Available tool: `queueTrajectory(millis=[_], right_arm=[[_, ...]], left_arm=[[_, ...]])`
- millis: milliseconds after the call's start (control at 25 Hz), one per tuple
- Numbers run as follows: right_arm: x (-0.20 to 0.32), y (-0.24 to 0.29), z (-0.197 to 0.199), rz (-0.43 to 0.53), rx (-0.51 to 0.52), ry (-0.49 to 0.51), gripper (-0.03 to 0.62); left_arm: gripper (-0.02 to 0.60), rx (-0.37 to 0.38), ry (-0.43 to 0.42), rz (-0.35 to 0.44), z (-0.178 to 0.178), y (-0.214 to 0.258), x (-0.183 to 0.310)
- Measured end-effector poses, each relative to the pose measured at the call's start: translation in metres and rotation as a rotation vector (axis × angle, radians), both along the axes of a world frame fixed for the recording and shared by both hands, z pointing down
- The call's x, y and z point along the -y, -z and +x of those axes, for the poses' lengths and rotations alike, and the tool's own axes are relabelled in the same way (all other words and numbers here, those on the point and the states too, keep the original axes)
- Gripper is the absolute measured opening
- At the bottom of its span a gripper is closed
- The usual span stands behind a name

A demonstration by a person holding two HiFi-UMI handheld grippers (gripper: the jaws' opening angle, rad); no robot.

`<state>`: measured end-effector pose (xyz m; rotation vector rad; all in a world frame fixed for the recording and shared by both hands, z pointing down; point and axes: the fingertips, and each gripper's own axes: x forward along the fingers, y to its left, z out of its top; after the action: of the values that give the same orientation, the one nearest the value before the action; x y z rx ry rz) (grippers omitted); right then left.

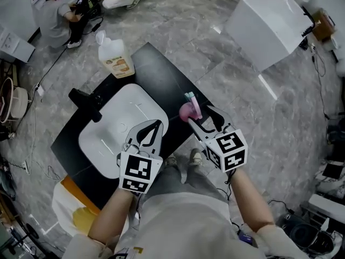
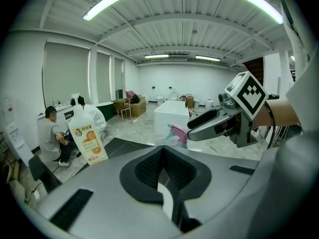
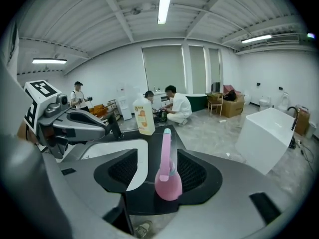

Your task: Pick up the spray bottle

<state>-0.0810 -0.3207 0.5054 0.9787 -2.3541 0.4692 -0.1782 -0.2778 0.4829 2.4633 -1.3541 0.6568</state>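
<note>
A pink spray bottle with a teal-tipped trigger head stands upright at the right edge of the black counter. My right gripper is open, one jaw on each side of the bottle, with gaps showing. In the right gripper view the spray bottle stands between the wide-apart jaws of the right gripper. My left gripper hovers open over the white sink, holding nothing. The left gripper view shows the left gripper, the spray bottle and the right gripper's jaw beyond it.
A black faucet stands at the sink's left. A white jug with an orange label stands at the counter's far corner. A white box sits on the floor to the right. People sit on the floor far left.
</note>
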Motion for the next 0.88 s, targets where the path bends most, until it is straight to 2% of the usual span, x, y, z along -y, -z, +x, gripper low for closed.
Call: queueTrajectory(millis=[200, 360, 520, 720, 880], right_arm=[[0.007, -0.033, 0.0, -0.034, -0.052, 0.014, 0.264], [0.012, -0.052, 0.001, -0.036, -0.079, 0.027, 0.259], [0.018, -0.055, -0.002, -0.018, -0.054, 0.03, 0.212], [0.021, -0.06, -0.004, -0.008, -0.096, 0.079, 0.161], [0.02, -0.058, 0.0, -0.014, -0.091, 0.1, 0.156]], left_arm=[[0.02, 0.034, -0.002, -0.029, 0.003, -0.024, 0.004], [0.02, 0.026, 0.021, -0.068, 0.009, -0.041, 0.0], [0.02, 0.038, 0.045, -0.11, 0.009, -0.058, -0.006], [0.02, 0.026, 0.062, -0.166, 0.008, -0.073, -0.016], [0.02, 0.043, 0.058, -0.146, 0.014, -0.065, -0.01]])
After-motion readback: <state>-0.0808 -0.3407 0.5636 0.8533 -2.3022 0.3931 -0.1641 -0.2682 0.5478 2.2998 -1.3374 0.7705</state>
